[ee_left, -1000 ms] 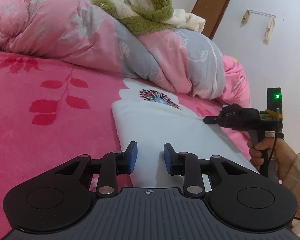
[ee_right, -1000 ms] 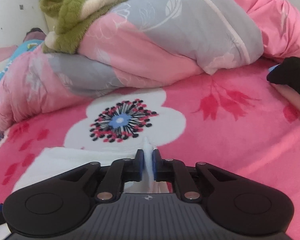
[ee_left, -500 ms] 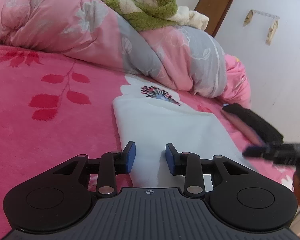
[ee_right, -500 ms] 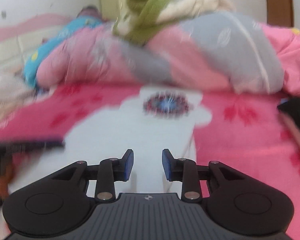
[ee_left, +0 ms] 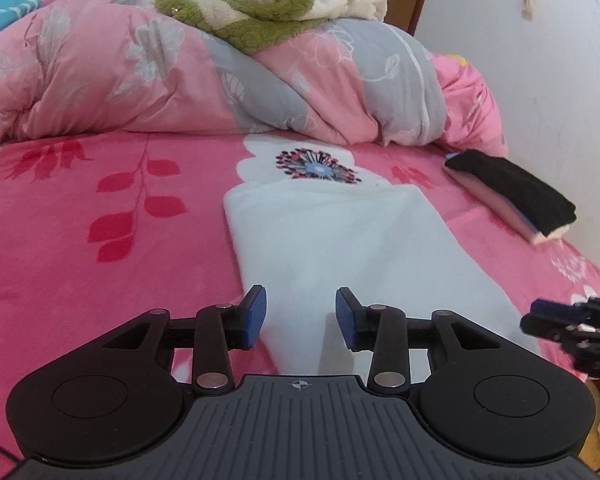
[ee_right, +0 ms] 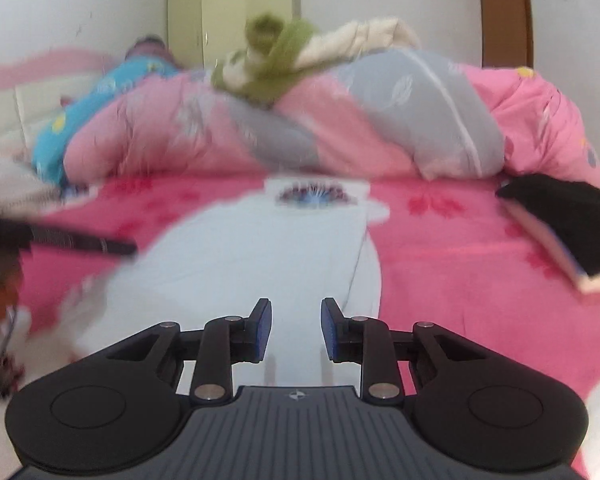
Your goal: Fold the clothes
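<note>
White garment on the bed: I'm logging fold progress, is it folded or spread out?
Folded: the white garment lies as a narrow strip with straight doubled edges, flat on the pink bedspread.

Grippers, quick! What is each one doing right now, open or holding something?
Left gripper: open, holding nothing, above the white garment.
Right gripper: open, holding nothing, also over the garment.

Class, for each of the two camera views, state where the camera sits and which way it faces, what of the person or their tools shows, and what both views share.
Left wrist view: sits on the left gripper, looking forward and down across the pink bed at the folded white garment; its jaws are open, and the right gripper enters at the right edge.
Right wrist view: sits on the right gripper, jaws open, facing the same garment; the picture is blurred.
Shared: the garment, the pink and grey quilt, the green and cream fleece and the black-topped folded stack.
</note>
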A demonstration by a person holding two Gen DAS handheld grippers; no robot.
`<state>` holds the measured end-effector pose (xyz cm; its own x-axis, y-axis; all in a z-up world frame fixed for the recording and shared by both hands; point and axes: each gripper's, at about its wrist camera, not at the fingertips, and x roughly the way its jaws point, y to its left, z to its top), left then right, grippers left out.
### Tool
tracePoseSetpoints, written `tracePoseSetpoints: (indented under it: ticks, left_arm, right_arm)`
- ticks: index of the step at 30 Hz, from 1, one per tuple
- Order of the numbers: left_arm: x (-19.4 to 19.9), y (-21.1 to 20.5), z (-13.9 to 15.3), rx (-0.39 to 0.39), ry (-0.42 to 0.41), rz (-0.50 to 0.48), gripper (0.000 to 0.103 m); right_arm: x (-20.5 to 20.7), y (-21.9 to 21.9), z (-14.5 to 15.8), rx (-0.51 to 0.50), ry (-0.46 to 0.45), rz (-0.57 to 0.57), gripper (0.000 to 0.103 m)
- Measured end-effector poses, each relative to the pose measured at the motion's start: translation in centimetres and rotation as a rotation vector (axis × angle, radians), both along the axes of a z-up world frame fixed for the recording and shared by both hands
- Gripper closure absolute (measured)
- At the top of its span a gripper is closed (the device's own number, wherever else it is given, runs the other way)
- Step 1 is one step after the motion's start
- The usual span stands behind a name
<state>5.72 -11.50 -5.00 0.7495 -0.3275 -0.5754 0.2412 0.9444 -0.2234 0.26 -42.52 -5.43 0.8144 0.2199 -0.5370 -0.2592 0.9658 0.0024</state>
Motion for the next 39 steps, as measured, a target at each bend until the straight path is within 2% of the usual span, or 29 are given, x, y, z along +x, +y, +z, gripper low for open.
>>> tracePoseSetpoints:
  ticks: [3, 4, 6, 9, 11, 14, 16, 18, 22, 25, 28, 32, 35, 36, 39]
  left_arm:
    - [-1.1, 0.6, 0.0, 0.018, 0.02, 0.001, 0.065]
    - [-1.4, 0.7, -0.1, 0.026, 0.023, -0.001, 0.065]
    - [-2.0, 0.7, -0.2, 0.048, 0.025, -0.007, 0.064]
    - [-3.0, 0.1, -0.4, 0.084, 0.033, -0.026, 0.063]
    - [-3.7, -0.3, -0.7, 0.106, 0.033, -0.032, 0.062]
    - [-4.5, -0.6, -1.4, 0.123, 0.051, -0.039, 0.061]
    - [-5.0, -0.6, -2.2, 0.119, 0.086, -0.039, 0.06]
    - [-5.8, -0.3, -2.2, 0.113, 0.087, -0.044, 0.06]
    - [-7.0, 0.6, -1.1, 0.092, 0.094, -0.063, 0.06]
    - [-7.3, 1.1, 0.5, 0.065, 0.057, -0.055, 0.06]
    - [-6.4, 0.6, 1.6, 0.061, 0.008, -0.057, 0.058]
    - [-4.2, -0.4, 1.3, 0.061, -0.016, -0.045, 0.058]
    - [-2.4, -0.4, 0.4, 0.004, 0.002, -0.021, 0.062]
    - [-1.9, -0.3, 0.1, -0.017, -0.001, -0.013, 0.068]
    - [-0.8, -0.2, -1.4, -0.027, 0.033, -0.014, 0.078]
  right_arm:
    - [-0.1, -1.8, -1.8, -0.073, 0.05, -0.161, 0.074]
    - [-0.2, -3.0, -1.7, -0.054, 0.055, -0.236, 0.074]
    - [-1.5, -5.1, -1.0, 0.057, 0.026, -0.309, 0.074]
    - [-3.5, -4.8, 0.5, 0.157, -0.051, -0.265, 0.074]
    - [-4.2, -2.8, 0.6, 0.129, -0.079, -0.205, 0.074]
    - [-4.4, -0.7, -0.6, 0.123, -0.075, -0.144, 0.074]
    - [-4.3, -0.2, -1.7, 0.118, -0.041, -0.152, 0.074]
    - [-4.3, 0.0, -2.6, 0.093, -0.003, -0.183, 0.074]
    - [-5.5, 0.5, -1.9, 0.07, -0.014, -0.198, 0.074]
    - [-5.8, 1.1, -0.5, 0.065, -0.062, -0.198, 0.074]
    - [-4.9, 1.6, 0.7, 0.106, -0.093, -0.182, 0.074]
    - [-3.0, 3.5, 0.6, 0.113, -0.093, -0.139, 0.074]
    - [-1.9, 4.8, -0.3, 0.116, -0.072, -0.121, 0.074]
    - [-1.5, 5.1, -0.7, 0.119, -0.059, -0.121, 0.074]
    - [-0.9, 5.2, -2.1, 0.156, -0.007, -0.145, 0.074]
